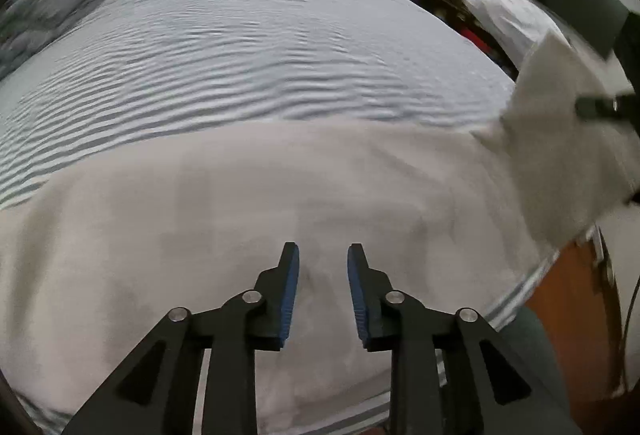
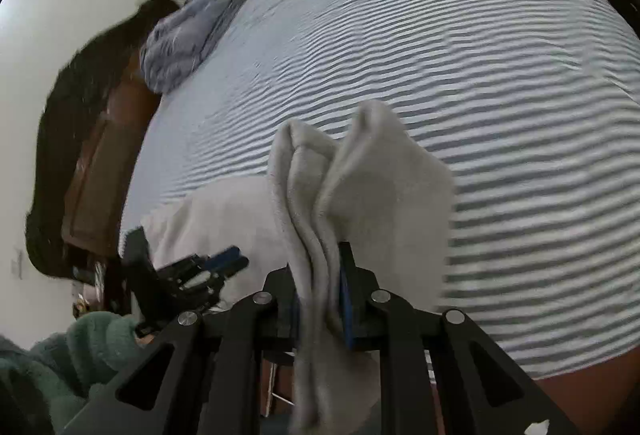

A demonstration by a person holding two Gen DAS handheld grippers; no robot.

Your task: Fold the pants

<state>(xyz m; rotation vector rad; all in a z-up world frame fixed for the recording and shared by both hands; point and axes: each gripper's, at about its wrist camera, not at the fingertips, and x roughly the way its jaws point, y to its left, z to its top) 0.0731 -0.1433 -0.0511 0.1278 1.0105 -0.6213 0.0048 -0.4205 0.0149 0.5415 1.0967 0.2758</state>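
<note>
The pale grey pants (image 1: pixel 280 203) were seen spread across the near part of the striped bed (image 1: pixel 248 47), with one end lifted off it at the right. That lifted end was pinched between the pressed-together jaws of the right gripper (image 2: pixel 320 299), several layers of cloth standing up in soft folds above them. The left gripper (image 1: pixel 323 291) was held just above the flat part, its jaws spread and nothing between them. The cloth was judged soft, limp and light, with a fleecy nap unlikely to slip; a hold at an edge or corner, through all layers, was judged best. Waistband and cuffs could not be told apart, the garment's near edge was cut off by the gripper, and the lifted part was blurred in the left wrist view.
</note>
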